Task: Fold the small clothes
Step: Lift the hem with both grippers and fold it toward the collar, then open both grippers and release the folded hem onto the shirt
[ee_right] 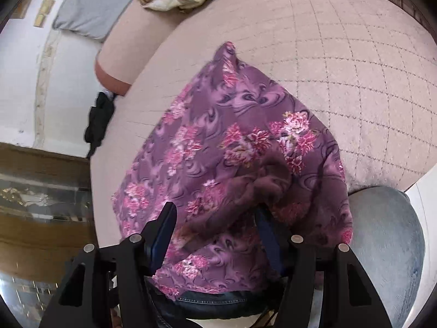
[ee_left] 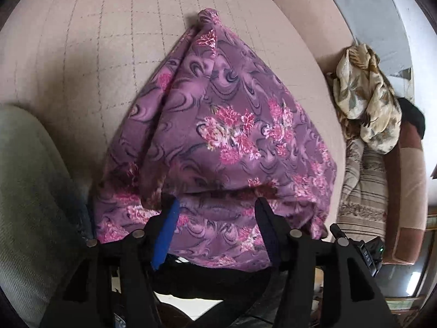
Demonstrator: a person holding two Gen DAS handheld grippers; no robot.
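Purple floral garment (ee_left: pixel 218 125), one piece, lies on the beige quilted cushion (ee_left: pixel 82 54), long axis running away from me, its narrow knotted tip pointing far. My left gripper (ee_left: pixel 215 207) and right gripper (ee_right: pixel 215 213) both stand wide apart, fabric draped over and between the fingers, not clamped. One cream floral cloth (ee_left: pixel 366 95) lies well apart.

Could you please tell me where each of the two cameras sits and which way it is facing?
Left wrist: on the left gripper, looking forward along its fingers over the purple floral cloth on the quilted pink surface.
Right wrist: on the right gripper, facing the same cloth; denim shows below.
Shared: the cloth, the quilted surface, the cream floral cloth.
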